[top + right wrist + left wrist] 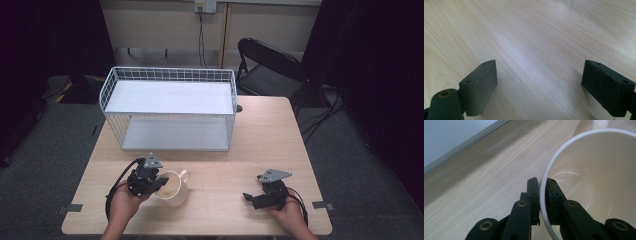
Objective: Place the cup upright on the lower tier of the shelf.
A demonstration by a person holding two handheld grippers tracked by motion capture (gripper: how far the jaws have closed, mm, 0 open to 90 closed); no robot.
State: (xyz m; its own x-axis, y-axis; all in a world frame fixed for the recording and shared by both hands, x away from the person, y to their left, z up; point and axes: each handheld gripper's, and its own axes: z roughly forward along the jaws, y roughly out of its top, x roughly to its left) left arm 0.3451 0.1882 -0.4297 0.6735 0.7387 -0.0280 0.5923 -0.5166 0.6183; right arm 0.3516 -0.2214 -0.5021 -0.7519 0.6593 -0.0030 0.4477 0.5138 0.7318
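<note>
While the left gripper (161,183) pinches the rim of the cream ceramic mug (172,187), the right gripper (251,198) rests wide and empty.
Mug: lower left of the pale wooden table (260,145), handle toward the white wire shelf rack (170,107) above.

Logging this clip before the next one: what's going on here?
A person at a wooden table holds tongs in each hand. The left tongs are shut on the rim of a cream mug, one jaw inside and one outside; the mug stands upright in front of a white wire shelf rack. The right tongs are open above bare tabletop, holding nothing.
</note>
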